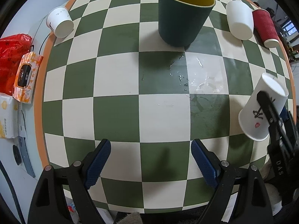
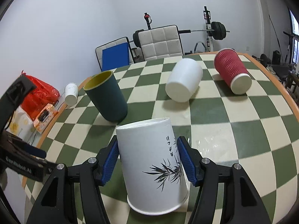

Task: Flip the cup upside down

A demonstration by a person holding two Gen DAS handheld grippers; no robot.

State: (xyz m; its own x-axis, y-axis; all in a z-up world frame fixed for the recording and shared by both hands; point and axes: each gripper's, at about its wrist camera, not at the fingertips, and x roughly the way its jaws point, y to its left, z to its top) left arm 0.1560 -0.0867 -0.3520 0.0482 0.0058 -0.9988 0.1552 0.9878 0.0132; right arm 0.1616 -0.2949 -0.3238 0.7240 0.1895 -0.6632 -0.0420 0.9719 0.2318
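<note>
A white paper cup with a bamboo print sits between the blue pads of my right gripper, which is shut on its sides. The cup is tilted, its base up and its open mouth toward the table, held just above the checkered cloth. It also shows in the left wrist view at the right edge, with the right gripper around it. My left gripper is open and empty, low over the near part of the table.
A dark green cup with yellow inside stands upright mid-table. A plain white cup, a red ribbed cup and a small white cup stand upside down. A wet patch lies mid-table. Wipes and a red bag lie left.
</note>
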